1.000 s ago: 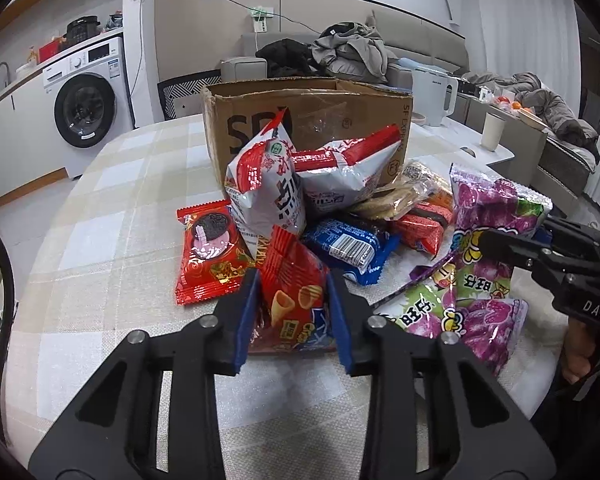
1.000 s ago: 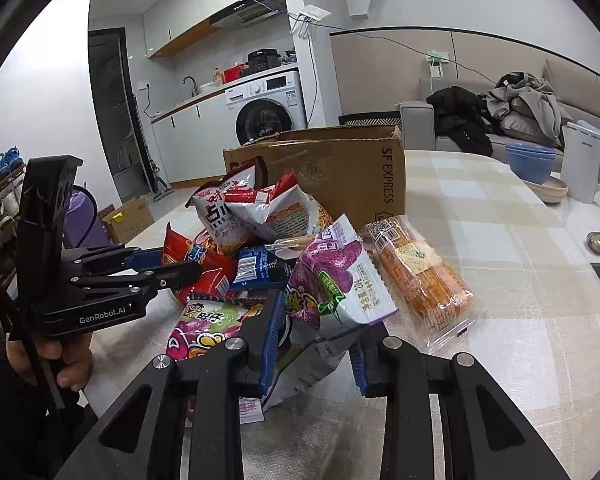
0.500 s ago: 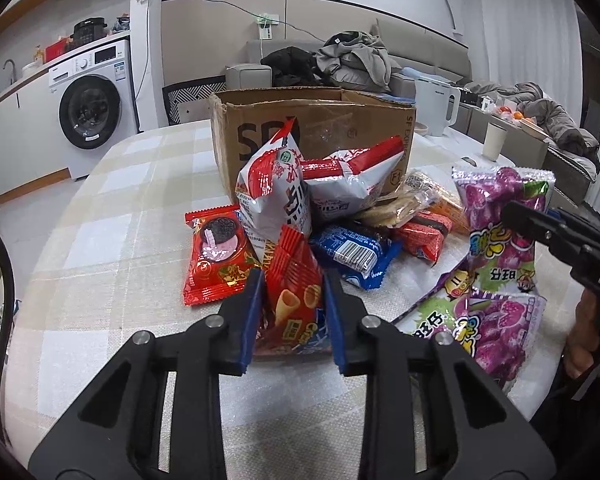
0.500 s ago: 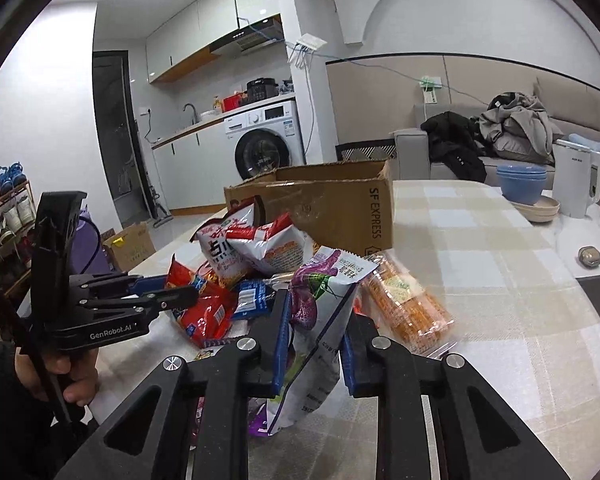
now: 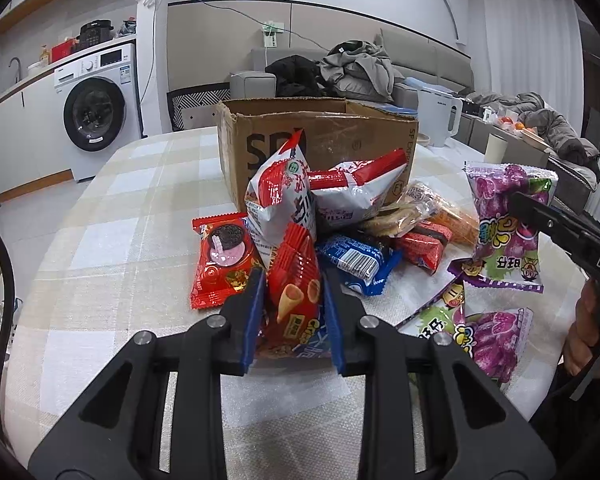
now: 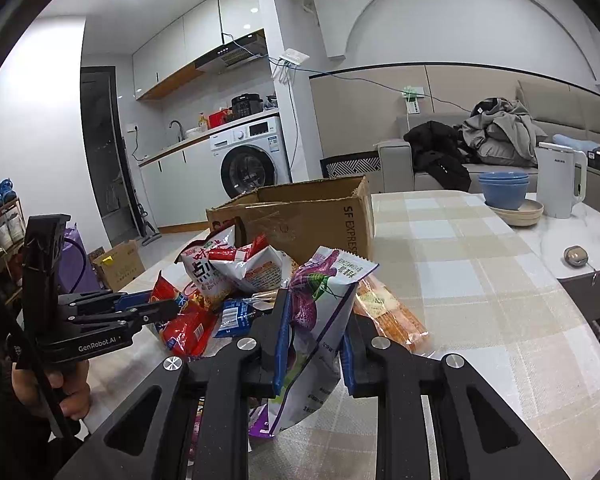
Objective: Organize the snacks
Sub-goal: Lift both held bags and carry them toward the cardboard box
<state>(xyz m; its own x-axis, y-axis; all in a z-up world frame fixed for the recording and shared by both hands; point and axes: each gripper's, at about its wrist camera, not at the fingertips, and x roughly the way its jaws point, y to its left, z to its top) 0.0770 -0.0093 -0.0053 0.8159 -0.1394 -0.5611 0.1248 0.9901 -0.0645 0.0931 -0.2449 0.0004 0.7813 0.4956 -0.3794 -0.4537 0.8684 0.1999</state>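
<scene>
While both hands grip a packet, entries run by size. Table [image 5: 112, 216]: checked cloth, open room left of the heap, near edge close. Cardboard box [image 5: 332, 136]: open-topped behind the snack pile [image 5: 340, 216]; lift clear of its rim. Right gripper [image 6: 314, 344]: jaws clamped on purple grape-candy bag [image 6: 320, 312], raised. Left gripper [image 5: 294, 312]: jaws nearly closed, pinching red cone-snack packet [image 5: 296, 280] at the heap's front.
</scene>
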